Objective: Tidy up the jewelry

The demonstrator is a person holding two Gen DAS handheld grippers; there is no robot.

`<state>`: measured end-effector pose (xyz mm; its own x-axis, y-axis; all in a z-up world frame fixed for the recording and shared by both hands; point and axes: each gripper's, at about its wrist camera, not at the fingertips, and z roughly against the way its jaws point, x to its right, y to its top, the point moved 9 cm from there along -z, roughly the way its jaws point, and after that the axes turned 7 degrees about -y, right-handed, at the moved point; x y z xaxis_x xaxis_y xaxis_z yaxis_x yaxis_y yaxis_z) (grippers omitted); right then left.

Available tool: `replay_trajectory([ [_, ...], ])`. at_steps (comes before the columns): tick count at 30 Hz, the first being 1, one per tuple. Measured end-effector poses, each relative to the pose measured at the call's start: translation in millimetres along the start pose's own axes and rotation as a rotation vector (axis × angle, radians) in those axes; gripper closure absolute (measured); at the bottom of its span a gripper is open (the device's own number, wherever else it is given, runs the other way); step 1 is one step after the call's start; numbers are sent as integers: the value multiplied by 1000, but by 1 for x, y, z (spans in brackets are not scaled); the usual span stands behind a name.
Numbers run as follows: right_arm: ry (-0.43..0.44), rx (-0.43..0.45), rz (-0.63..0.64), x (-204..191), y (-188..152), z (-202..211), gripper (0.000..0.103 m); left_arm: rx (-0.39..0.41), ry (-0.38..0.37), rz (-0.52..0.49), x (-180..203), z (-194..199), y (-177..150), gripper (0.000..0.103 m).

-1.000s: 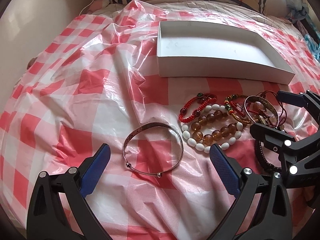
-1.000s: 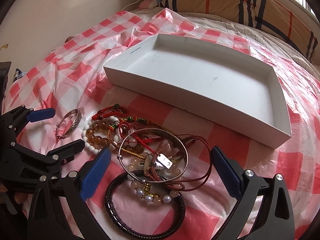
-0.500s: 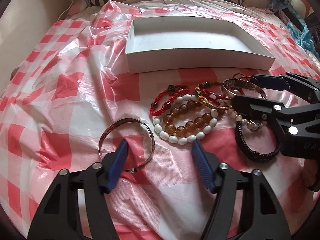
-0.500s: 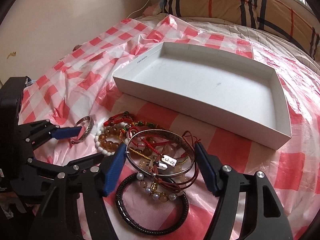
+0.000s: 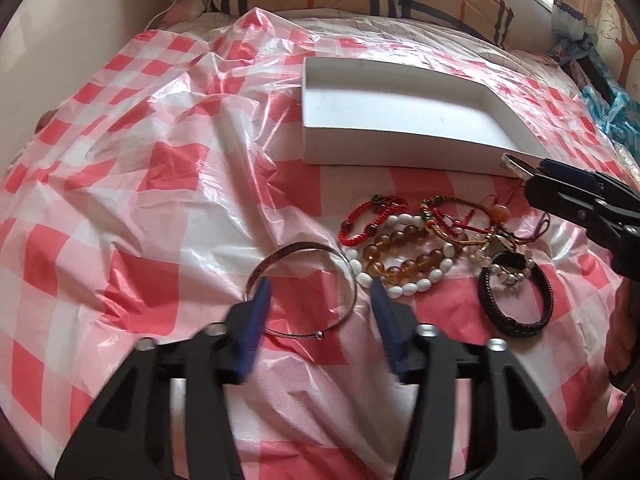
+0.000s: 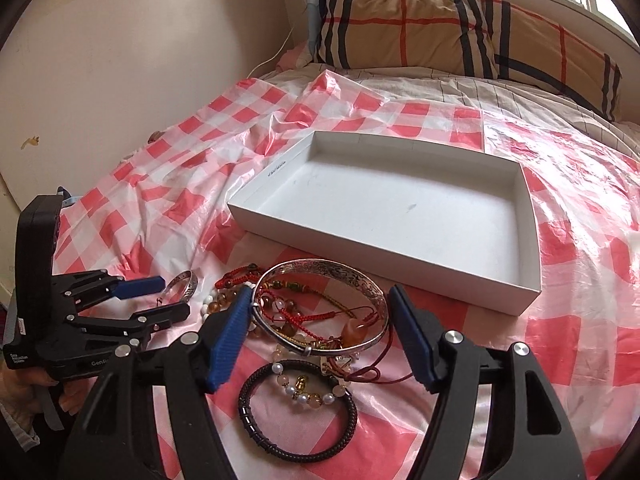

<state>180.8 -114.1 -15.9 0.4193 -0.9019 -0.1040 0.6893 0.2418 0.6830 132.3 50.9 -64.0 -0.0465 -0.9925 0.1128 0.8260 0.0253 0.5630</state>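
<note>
A thin silver bangle (image 5: pixel 306 288) lies on the red-checked plastic sheet. My left gripper (image 5: pixel 320 294) has its blue fingers on either side of that bangle's near half, close to its rim. A wide engraved silver bangle (image 6: pixel 324 308) sits between the fingers of my right gripper (image 6: pixel 320 312), held by its sides and lifted above the pile, with cords hanging through it. The left wrist view shows its edge (image 5: pixel 516 166) raised at the gripper tip. The pile holds red cord bracelets (image 5: pixel 372 220), amber and white beads (image 5: pixel 404 264) and a black braided bracelet (image 5: pixel 516 300). The white box (image 6: pixel 400 204) is empty.
The box lies beyond the pile on the wrinkled sheet (image 5: pixel 160 184), which covers a bed. A plaid pillow (image 6: pixel 460 36) lies at the head of the bed. A cream wall (image 6: pixel 120 60) runs along the left side.
My right gripper has closed in on the wide silver bangle and raised it from the pile. My left gripper has narrowed and moved forward around the thin bangle.
</note>
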Motion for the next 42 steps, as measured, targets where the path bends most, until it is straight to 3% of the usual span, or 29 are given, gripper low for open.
replay_trajectory([
  [1, 0, 2, 0, 0, 0, 1, 37, 13, 23, 8, -3, 0, 2, 21],
  [3, 11, 8, -2, -1, 1, 3, 42, 18, 49, 8, -7, -4, 6, 20],
  [6, 12, 11, 5, -3, 0, 4, 42, -52, 41, 9, -8, -22, -1, 21],
  [8, 11, 4, 14, -5, -1, 4, 44, -80, -4, 6, -3, -28, -6, 33],
  [10, 3, -5, 32, -6, -2, 3, 44, -73, -26, -13, 3, -27, -6, 53],
  [13, -5, -29, 48, -3, -8, 0, 32, -58, -43, -26, 8, -23, -5, 72],
  [16, 10, -60, 14, 2, -13, -11, 29, -43, -46, -30, 10, -19, -4, 77],
  [20, 41, -103, -11, 1, -17, -33, 26, -38, -61, -9, 10, -15, -4, 76],
  [21, 26, -117, 6, 0, -21, -39, 24, -37, -58, 1, 8, -15, -4, 71],
  [24, -19, -159, 43, 1, -30, -55, 23, -20, -17, 32, -2, -13, -2, 34],
  [27, -1, -165, 33, 3, -31, -62, 23, -13, -1, 57, -8, -14, 0, 20],
  [29, 6, -161, 37, 3, -30, -62, 35, -46, 3, 60, -9, -21, -3, 19],
  [35, 8, -143, 53, 0, -27, -56, 36, -11, 26, 119, -25, -17, 2, 18],
  [38, 20, -130, 53, -3, -24, -51, 36, -50, -12, 133, -24, -26, -3, 18],
  [39, 21, -125, 54, -4, -22, -50, 38, -54, -28, 122, -20, -27, -4, 24],
  [40, 15, -121, 56, -4, -21, -48, 53, -55, -42, 109, -16, -27, -4, 43],
  [41, 26, -120, 49, -3, -20, -47, 60, -62, -59, 96, -12, -28, -5, 46],
  [42, 36, -114, 36, -3, -18, -44, 60, -59, -60, 89, -10, -27, -5, 47],
])
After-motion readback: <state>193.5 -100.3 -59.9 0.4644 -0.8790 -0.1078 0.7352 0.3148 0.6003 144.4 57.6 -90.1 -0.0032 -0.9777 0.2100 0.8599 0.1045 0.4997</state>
